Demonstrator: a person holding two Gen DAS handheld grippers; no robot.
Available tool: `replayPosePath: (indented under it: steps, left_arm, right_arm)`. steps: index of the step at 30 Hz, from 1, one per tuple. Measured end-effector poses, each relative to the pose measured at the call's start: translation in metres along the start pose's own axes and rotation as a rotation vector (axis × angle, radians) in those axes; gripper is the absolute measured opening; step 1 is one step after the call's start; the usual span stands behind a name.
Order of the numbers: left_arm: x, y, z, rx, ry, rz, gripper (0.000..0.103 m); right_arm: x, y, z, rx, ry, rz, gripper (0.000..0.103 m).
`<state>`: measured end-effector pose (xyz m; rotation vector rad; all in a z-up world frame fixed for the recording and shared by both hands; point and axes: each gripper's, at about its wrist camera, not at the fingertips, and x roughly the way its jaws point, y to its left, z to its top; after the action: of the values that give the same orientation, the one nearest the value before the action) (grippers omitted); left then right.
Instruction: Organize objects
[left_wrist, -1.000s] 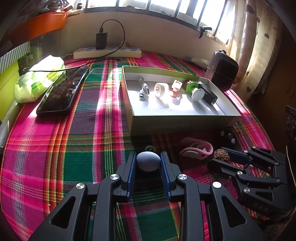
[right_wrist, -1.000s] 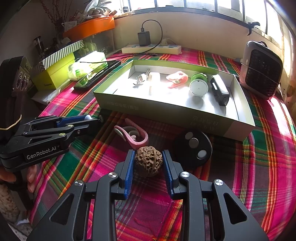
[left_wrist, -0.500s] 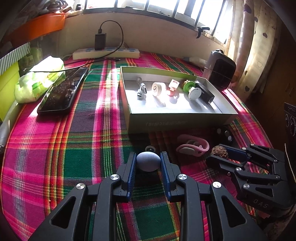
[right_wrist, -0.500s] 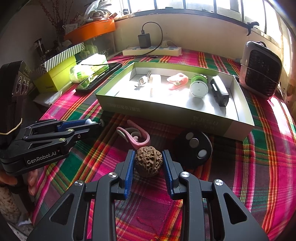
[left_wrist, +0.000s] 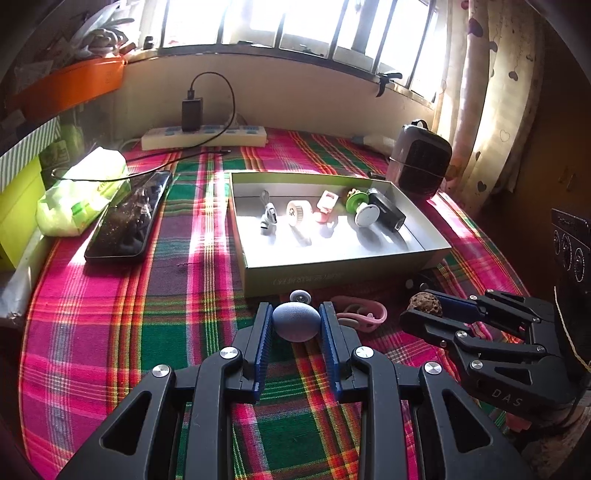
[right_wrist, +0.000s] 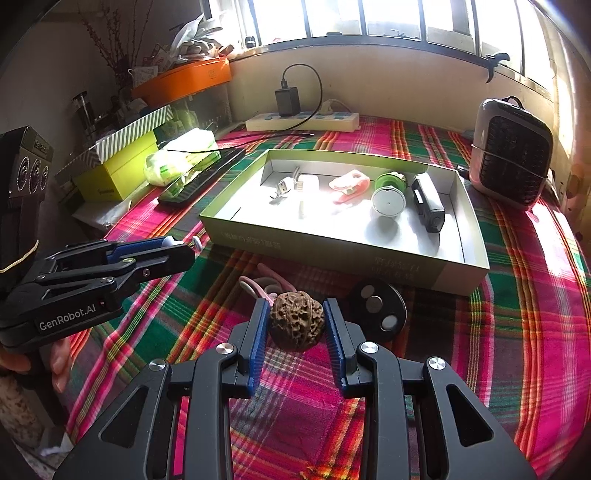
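My left gripper (left_wrist: 296, 321) is shut on a blue-grey egg-shaped object (left_wrist: 296, 320), held above the plaid cloth in front of the open green box (left_wrist: 332, 280). My right gripper (right_wrist: 297, 326) is shut on a brown walnut (right_wrist: 297, 321), also raised in front of the box (right_wrist: 332, 251). The right gripper and its walnut (left_wrist: 424, 304) show at the right of the left wrist view. The left gripper (right_wrist: 177, 245) shows at the left of the right wrist view. The box holds several small items: a USB adapter (left_wrist: 267, 218), a white wheel (left_wrist: 295, 212), a pink clip (left_wrist: 325, 205), a green-and-white disc (left_wrist: 364, 210) and a black device (left_wrist: 388, 212).
A pink ear hook (left_wrist: 360, 314), a small white wheel (left_wrist: 300, 295) and a black round disc (right_wrist: 378, 312) lie on the cloth before the box. A phone (left_wrist: 129, 218), tissue pack (left_wrist: 77, 195), power strip (left_wrist: 203, 136) and small heater (left_wrist: 419, 162) stand around.
Both grippers have lifted with their objects and pulled back slightly; the box and table look lower and farther in both views.
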<state>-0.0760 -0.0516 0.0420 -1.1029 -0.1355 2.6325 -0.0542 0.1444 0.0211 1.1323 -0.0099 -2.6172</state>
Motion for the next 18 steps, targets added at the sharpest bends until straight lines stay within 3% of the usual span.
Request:
replayPosePath:
  steps: [18]
  left_arm:
    - [0.013, -0.005, 0.034, 0.011, -0.024, -0.009, 0.024]
  right_arm:
    - [0.007, -0.018, 0.040, 0.013, -0.037, -0.034, 0.031]
